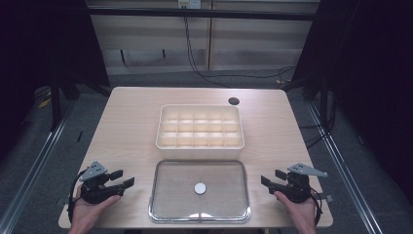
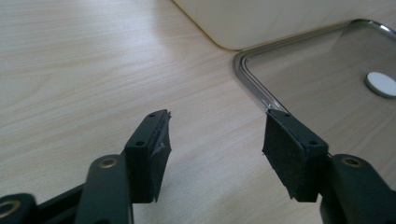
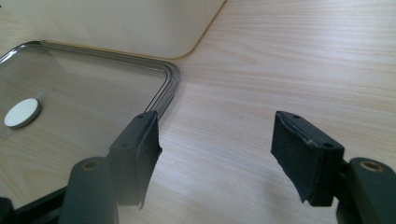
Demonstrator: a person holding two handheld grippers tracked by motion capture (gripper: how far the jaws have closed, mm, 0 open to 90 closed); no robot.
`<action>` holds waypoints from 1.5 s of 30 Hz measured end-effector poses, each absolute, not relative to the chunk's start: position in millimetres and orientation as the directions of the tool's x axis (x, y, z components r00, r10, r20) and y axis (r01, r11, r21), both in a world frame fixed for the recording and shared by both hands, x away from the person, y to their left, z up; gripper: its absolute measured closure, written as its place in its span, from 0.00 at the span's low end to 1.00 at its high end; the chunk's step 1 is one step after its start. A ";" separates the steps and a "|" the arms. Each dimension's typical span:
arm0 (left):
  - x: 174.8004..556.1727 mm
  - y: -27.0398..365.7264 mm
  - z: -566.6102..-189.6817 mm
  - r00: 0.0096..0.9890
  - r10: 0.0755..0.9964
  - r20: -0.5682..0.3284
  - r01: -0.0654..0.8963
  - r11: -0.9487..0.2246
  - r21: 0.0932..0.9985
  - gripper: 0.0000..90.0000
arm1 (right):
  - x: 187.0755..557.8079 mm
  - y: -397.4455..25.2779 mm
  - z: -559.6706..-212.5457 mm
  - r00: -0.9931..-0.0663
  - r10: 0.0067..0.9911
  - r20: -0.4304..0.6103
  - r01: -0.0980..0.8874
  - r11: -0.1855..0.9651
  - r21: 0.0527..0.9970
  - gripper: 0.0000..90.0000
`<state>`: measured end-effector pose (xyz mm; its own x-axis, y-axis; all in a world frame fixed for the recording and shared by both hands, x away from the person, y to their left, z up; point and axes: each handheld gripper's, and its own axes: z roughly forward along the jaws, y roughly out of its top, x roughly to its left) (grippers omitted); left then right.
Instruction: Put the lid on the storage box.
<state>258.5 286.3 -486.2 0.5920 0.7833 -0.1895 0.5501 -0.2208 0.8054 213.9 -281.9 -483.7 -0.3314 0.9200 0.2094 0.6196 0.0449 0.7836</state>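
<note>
A clear lid [image 1: 199,190] with a white round knob [image 1: 200,188] lies flat on the table near the front edge. Behind it stands a cream box [image 1: 200,126] divided into several compartments, all bare. My left gripper [image 1: 122,178] rests on the table left of the lid, open, nothing between its jaws. My right gripper [image 1: 272,178] rests to the lid's right, also open. In the left gripper view the open gripper [image 2: 215,140] faces the lid's corner [image 2: 252,74] and knob [image 2: 382,84]. In the right gripper view the open gripper [image 3: 215,147] sits by the lid's rim [image 3: 168,88], with the knob [image 3: 21,113] at left.
The wooden table [image 1: 126,122] has a dark round hole [image 1: 234,101] at the back right. Cables trail on the floor behind the table. Bare wood stretches on both sides of the box.
</note>
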 end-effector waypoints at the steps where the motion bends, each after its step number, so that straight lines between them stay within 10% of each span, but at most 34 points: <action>1: 258.1 286.8 -485.7 0.585 0.788 -0.189 0.554 -0.219 0.804 0.47 | 213.9 -282.1 -483.6 -0.334 0.918 0.212 0.623 0.046 0.781 0.35; 21: 271.3 245.2 -470.1 0.609 0.759 -0.231 0.625 -0.280 0.729 0.49 | 239.9 -265.7 -445.7 -0.410 0.868 0.280 0.639 0.054 0.767 0.44; 45: 257.5 223.3 -485.4 0.692 0.675 -0.257 0.634 -0.398 0.663 0.47 | 272.8 -237.3 -492.9 -0.427 0.850 0.308 0.742 0.134 0.657 0.51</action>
<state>257.5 223.3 -485.4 0.6918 0.6748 -0.2569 0.6341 -0.3977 0.6631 272.8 -237.3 -492.9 -0.4269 0.8501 0.3082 0.7420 0.1345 0.6568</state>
